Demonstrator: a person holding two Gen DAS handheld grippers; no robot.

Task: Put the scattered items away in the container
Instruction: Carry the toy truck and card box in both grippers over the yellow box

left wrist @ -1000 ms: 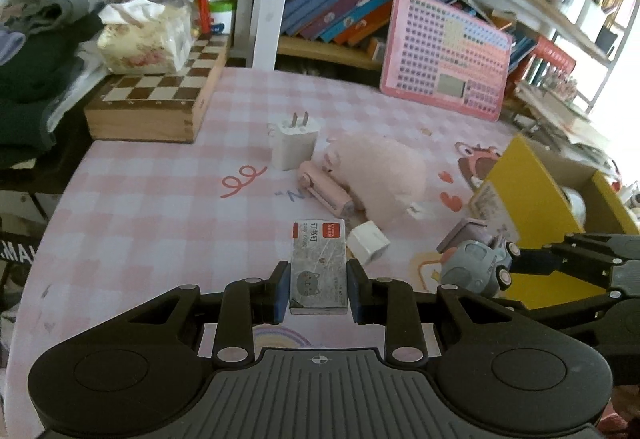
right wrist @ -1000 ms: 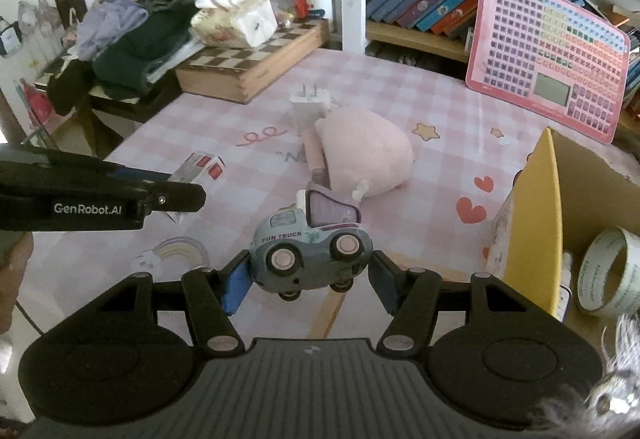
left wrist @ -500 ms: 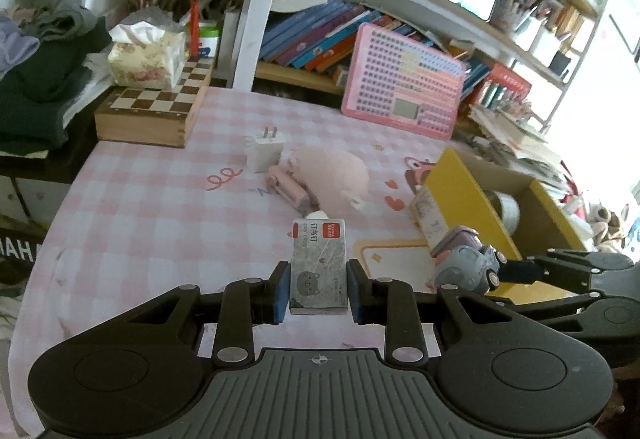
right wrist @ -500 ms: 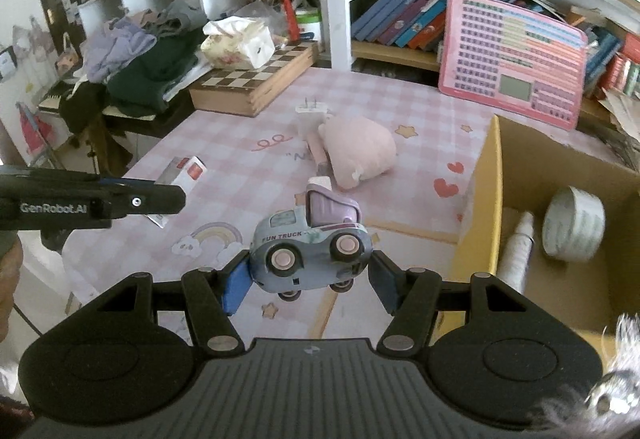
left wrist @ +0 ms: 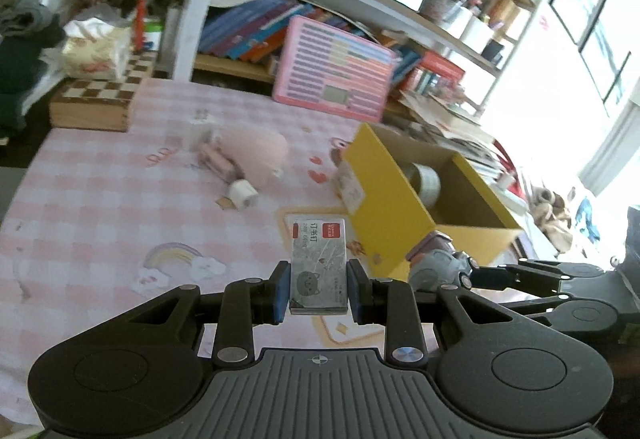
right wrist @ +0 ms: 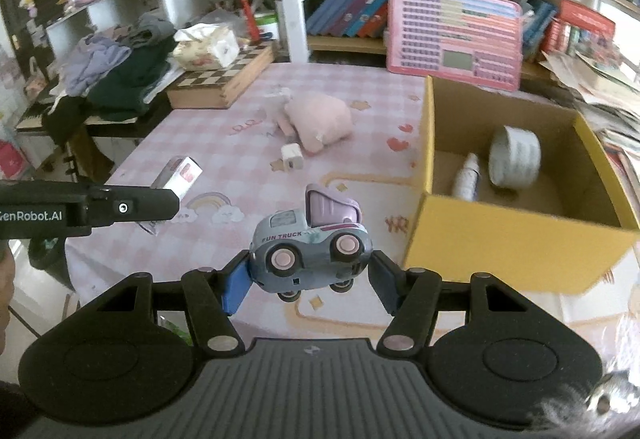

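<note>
My left gripper (left wrist: 319, 289) is shut on a small grey staple box (left wrist: 319, 263) with a red label, held above the pink checked tablecloth. My right gripper (right wrist: 308, 275) is shut on a grey-blue toy truck (right wrist: 310, 245) with a purple bed, lifted off the table. The yellow cardboard box (right wrist: 500, 243) stands to the right; a tape roll (right wrist: 515, 156) and a small white bottle (right wrist: 466, 177) lie inside it. A pink plush (right wrist: 320, 117), a pink tube (left wrist: 218, 161) and a small white cube (right wrist: 292, 157) lie on the cloth. In the left wrist view the truck (left wrist: 438, 265) hangs beside the box (left wrist: 394, 199).
A wooden chessboard box (right wrist: 224, 79) with a tissue pack sits at the back left. A pink keyboard toy (right wrist: 454, 35) leans against the bookshelf. Piled clothes (right wrist: 120, 75) lie left of the table, loose papers (right wrist: 592, 79) behind the box.
Both grippers have moved right and risen with their loads. The yellow box now shows its inside in both views, and the scattered items have slid left and farther off.
</note>
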